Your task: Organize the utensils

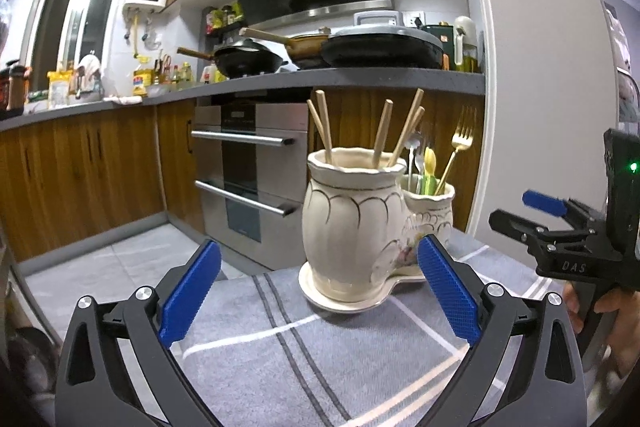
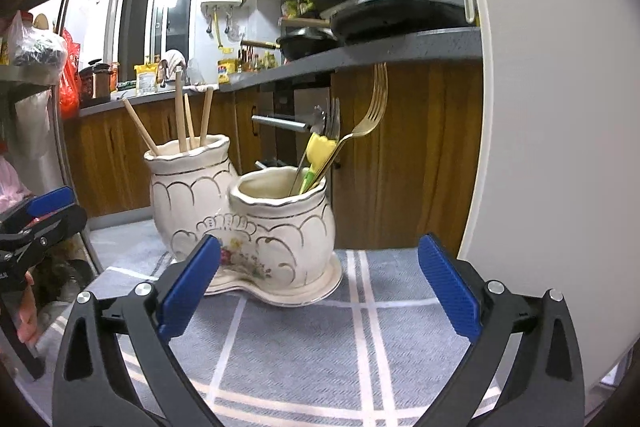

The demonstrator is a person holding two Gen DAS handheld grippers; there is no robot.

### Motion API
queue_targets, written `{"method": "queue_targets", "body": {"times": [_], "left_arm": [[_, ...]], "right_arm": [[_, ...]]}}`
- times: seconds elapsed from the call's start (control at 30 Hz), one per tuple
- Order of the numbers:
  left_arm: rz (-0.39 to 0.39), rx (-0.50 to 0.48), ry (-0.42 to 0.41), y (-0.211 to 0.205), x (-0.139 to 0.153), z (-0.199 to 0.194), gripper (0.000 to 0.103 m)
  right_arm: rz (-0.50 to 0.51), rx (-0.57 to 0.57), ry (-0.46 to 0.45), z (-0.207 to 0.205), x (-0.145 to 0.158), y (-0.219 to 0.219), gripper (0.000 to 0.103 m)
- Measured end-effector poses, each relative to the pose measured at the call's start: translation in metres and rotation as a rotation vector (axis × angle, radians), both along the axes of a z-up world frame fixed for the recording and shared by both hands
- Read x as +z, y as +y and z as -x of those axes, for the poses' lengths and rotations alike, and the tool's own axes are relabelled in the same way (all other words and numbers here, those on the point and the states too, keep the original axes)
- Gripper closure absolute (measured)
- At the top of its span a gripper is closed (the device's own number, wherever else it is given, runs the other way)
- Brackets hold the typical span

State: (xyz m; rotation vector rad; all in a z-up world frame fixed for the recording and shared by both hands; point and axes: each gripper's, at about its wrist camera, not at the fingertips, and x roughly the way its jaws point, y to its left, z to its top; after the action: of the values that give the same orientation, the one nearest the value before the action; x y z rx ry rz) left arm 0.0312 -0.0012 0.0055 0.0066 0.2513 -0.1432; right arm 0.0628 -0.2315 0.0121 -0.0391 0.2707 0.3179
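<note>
Where cloth (image 2: 360,359) ends, tools (image 1: 318,293) agape

"DAS" is embossed on the right gripper (image 1: 538,217) body, left wrist view. Raised lettering on the ceramic holder (image 2: 248,223) isn't legible. Nothing else readable.

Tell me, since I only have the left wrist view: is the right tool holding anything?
Observer: No. The right tool is open, with nothing between its fingers.
Reviewer: What is in the small pot besides the gold fork?
Observer: A silver fork stands in it, tines up, just behind a yellow utensil.
</note>
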Motion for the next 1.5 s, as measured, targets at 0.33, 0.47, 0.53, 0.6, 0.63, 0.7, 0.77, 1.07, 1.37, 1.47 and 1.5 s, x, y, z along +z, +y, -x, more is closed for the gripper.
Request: {"method": "queue_targets", "body": {"times": [0.33, 0.47, 0.53, 0.6, 0.63, 0.7, 0.77, 1.07, 1.37, 1.47, 1.5], "left_arm": [[-0.019, 0.0, 0.024, -0.0036, -0.0065, -0.0033, 0.005], [-0.012, 0.0, 0.025, -0.0019, -0.0059, -0.0024, 0.005], [-0.018, -0.003, 0.026, -0.003, -0.006, -0.002, 0.005], [-0.021, -0.004, 0.024, -0.0041, -0.0058, -0.0021, 0.005], [-0.022, -0.005, 0.025, -0.0044, -0.0059, -0.002, 0.005], [-0.021, -0.004, 0.025, -0.0045, -0.0059, -0.0023, 0.005], [-0.021, -0.004, 0.025, -0.0045, -0.0059, -0.0021, 0.005], [-0.022, -0.004, 0.025, -0.0044, -0.0058, -0.0023, 0.005], [-0.021, -0.004, 0.026, -0.0048, -0.0058, -0.0023, 0.005], [-0.021, -0.004, 0.025, -0.0044, -0.0057, -0.0021, 0.005], [-0.022, -0.004, 0.024, -0.0047, -0.0057, -0.0019, 0.005]], "right_arm": [[0.003, 0.016, -0.008, -0.0006, 0.0019, 0.0038, 0.005], [0.012, 0.031, 0.002, -0.0018, 0.0013, 0.0065, 0.005], [0.011, 0.032, 0.006, -0.0033, 0.0013, 0.0064, 0.005], [0.012, 0.032, 0.009, -0.0042, 0.001, 0.0065, 0.005], [0.013, 0.033, 0.009, -0.0043, 0.0008, 0.007, 0.005], [0.013, 0.032, 0.009, -0.0043, 0.0007, 0.0071, 0.005], [0.013, 0.032, 0.01, -0.0044, 0.0007, 0.007, 0.005], [0.013, 0.033, 0.009, -0.0044, 0.0008, 0.0069, 0.005], [0.013, 0.032, 0.01, -0.0052, 0.0003, 0.0068, 0.005], [0.014, 0.032, 0.01, -0.0054, 0.0004, 0.0067, 0.005], [0.014, 0.032, 0.01, -0.0055, 0.0004, 0.0067, 0.005]]}}
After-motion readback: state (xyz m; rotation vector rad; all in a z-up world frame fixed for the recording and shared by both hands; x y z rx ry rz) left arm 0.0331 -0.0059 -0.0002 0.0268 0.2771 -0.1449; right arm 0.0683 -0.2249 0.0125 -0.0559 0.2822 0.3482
